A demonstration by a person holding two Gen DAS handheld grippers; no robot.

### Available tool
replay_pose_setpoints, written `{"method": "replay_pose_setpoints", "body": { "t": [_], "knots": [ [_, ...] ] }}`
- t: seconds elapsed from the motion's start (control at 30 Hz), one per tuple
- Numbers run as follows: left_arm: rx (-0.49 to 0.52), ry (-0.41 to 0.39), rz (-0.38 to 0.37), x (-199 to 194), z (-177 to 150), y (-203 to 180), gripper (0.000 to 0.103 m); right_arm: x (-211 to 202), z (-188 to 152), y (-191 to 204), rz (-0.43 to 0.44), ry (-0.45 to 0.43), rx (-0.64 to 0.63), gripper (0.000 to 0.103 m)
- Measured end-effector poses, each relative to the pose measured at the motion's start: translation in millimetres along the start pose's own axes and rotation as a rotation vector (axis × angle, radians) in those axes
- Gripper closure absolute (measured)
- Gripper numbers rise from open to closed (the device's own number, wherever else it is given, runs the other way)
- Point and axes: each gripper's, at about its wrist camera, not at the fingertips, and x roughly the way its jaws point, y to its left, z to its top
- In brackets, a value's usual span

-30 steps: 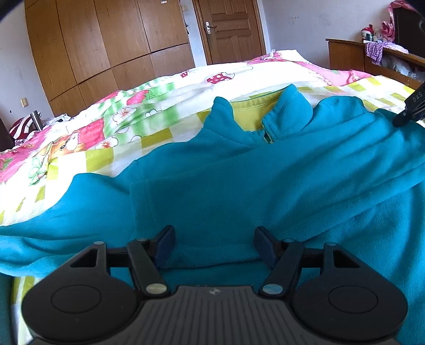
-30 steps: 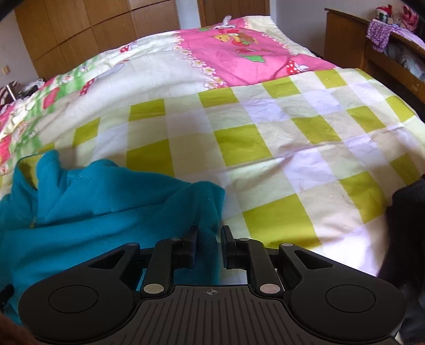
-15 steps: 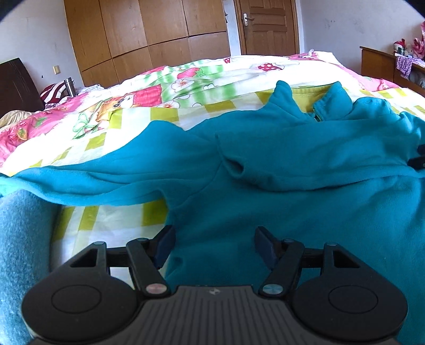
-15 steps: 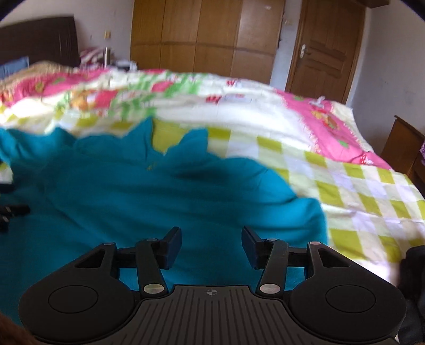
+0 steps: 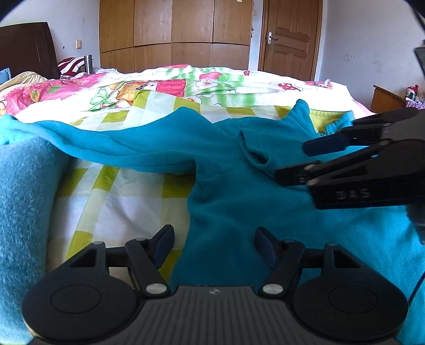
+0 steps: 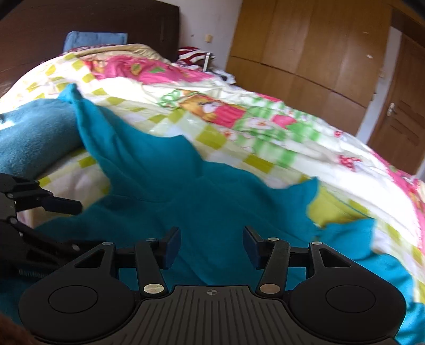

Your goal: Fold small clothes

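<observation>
A teal fleece top (image 5: 252, 185) with a yellow-lined collar lies spread on the bed; it also fills the right wrist view (image 6: 202, 196). One sleeve (image 5: 119, 143) stretches out to the left, and another is folded across the chest. My left gripper (image 5: 213, 244) is open and empty above the top's left side edge. My right gripper (image 6: 211, 245) is open and empty over the chest; it also shows at the right of the left wrist view (image 5: 297, 162).
A checked yellow, white and pink quilt (image 5: 127, 196) covers the bed. A lighter blue fleece item (image 5: 24, 212) lies at the left. Wooden wardrobes (image 5: 172, 34) and a door (image 5: 289, 37) stand behind. A dark headboard (image 6: 93, 24) is at the far left.
The right gripper let go of the sleeve, which now lies across the chest, and swung left over the top. The left gripper drew back to the left edge, still open.
</observation>
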Motion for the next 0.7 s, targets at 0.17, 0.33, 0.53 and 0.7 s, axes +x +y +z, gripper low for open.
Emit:
{"method": "replay_pose_setpoints", "body": {
  "t": [0.17, 0.33, 0.53, 0.7],
  "knots": [
    [-0.03, -0.003, -0.038, 2.1, -0.9, 8.1, 0.022, 31.2, 8.5, 10.1, -0.088, 0.024, 0.024, 0.053],
    [-0.029, -0.007, -0.054, 1.3, -2.0, 9.0, 0.02, 21.2, 17.3, -1.0, -0.041, 0.01, 0.187, 0.097],
    [-0.033, -0.01, -0.06, -0.8, -3.6, 10.2, 0.02, 20.8, 22.4, 10.8, -0.027, -0.042, 0.172, 0.097],
    [-0.03, -0.014, -0.062, -1.8, -3.8, 10.6, 0.02, 34.8, 8.7, 13.6, 0.005, 0.011, 0.2, 0.097]
  ]
}}
